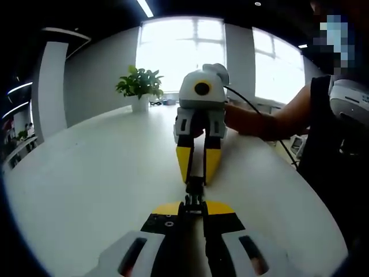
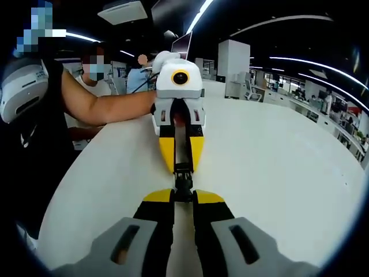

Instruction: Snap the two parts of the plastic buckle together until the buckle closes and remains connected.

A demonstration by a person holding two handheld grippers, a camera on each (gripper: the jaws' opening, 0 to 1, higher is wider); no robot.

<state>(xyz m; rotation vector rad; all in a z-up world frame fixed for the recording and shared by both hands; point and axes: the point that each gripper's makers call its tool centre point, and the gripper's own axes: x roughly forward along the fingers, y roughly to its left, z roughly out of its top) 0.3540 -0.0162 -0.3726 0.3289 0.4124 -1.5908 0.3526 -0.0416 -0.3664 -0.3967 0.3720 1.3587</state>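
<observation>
White table (image 1: 86,184) stretched toward bright windows (image 1: 190,52), with a potted plant (image 1: 139,86) near its far edge. Above the tabletop, the left gripper (image 1: 195,209) and the right gripper (image 2: 183,197) met nose to nose, jaws on both drawn in tight. Each clenched one end of the black buckle (image 1: 195,193), which bridged the short gap between their tips; whether its halves had latched could not be told.

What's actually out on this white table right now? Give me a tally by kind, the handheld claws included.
Handheld grippers: 2, the left gripper and the right gripper, facing each other tip to tip
Black plastic buckle: 1, clamped between the two grippers; the pictures don't show whether its parts have clicked together
Potted plant: 1, at the table's far end
Total: 4
</observation>
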